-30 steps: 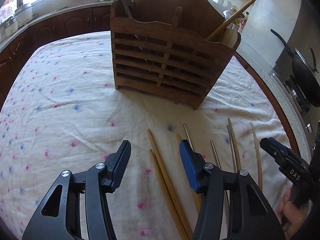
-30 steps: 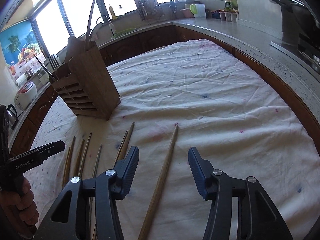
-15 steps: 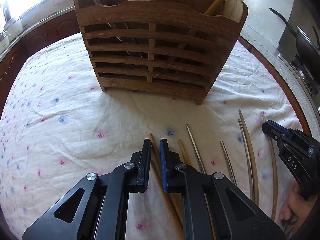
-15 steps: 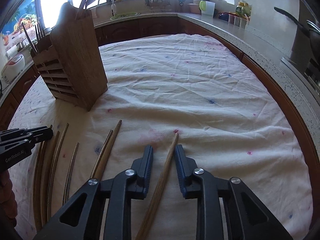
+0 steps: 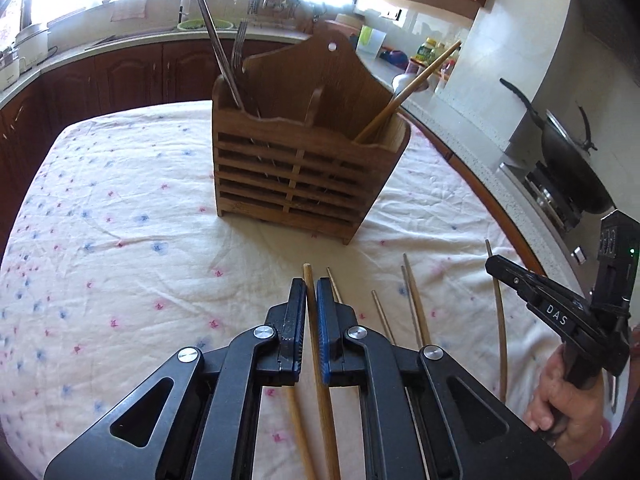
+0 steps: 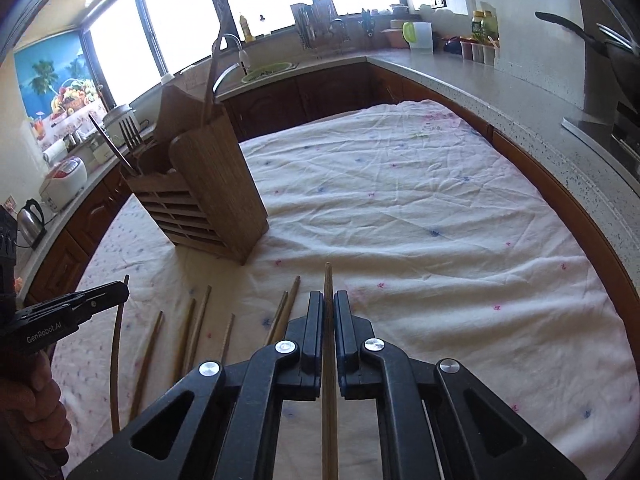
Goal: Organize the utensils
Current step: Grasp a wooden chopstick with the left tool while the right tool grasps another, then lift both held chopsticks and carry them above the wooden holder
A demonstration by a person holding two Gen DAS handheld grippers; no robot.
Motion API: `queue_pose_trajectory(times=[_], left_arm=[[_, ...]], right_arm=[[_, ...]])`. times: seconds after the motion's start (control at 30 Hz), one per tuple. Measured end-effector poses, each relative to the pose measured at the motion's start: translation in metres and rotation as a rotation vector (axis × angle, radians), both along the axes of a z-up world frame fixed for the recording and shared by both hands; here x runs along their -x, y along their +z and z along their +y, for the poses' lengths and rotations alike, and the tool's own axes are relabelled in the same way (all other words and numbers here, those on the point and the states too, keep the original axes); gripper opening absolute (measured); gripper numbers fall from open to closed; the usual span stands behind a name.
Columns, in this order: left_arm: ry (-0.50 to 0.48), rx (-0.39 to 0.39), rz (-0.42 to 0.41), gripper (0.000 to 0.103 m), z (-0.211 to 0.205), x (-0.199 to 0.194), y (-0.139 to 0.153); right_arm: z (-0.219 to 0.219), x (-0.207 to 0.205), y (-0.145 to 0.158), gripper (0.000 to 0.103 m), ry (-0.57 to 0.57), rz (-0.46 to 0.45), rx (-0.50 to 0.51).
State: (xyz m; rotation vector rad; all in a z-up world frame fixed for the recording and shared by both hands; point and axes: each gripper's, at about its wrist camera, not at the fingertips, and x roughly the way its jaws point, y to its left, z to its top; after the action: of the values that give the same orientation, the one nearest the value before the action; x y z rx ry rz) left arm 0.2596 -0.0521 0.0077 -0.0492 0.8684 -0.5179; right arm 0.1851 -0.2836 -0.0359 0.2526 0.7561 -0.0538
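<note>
Kitchen, sunlit windows at 12 o'clock, wok at 3; round table (image 5: 120, 220) under a wrinkled flowered cloth. Left gripper (image 5: 311, 300) pinching one chopstick (image 5: 316, 344), its tip poking out toward 12; right gripper (image 6: 328, 312) likewise clamping another chopstick (image 6: 329, 360). Probably gripping both lengthwise for dropping upright into the wooden caddy (image 5: 304, 176), standing at 12 o'clock. Loose chopsticks (image 5: 416, 304) lying fanned on the cloth at 2 to 3 o'clock, waiting.

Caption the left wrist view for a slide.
Left gripper shut on a wooden chopstick, facing the slatted wooden utensil holder on a floral tablecloth.
</note>
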Motion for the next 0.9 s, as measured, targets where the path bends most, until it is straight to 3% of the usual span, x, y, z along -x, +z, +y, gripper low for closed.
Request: queue_pose_trajectory(times=[0.47, 0.9], left_arm=[[0.028, 0.144, -0.172, 0.004, 0.047, 0.060, 0.078], [0.020, 0.188, -0.275, 0.004, 0.060, 0.090, 0.109]], right_arm=[[0.020, 0.046, 0.073, 0.005, 0.057, -0.185, -0.033], [0.032, 0.068, 0.119, 0.005, 0.093, -0.321, -0.023]])
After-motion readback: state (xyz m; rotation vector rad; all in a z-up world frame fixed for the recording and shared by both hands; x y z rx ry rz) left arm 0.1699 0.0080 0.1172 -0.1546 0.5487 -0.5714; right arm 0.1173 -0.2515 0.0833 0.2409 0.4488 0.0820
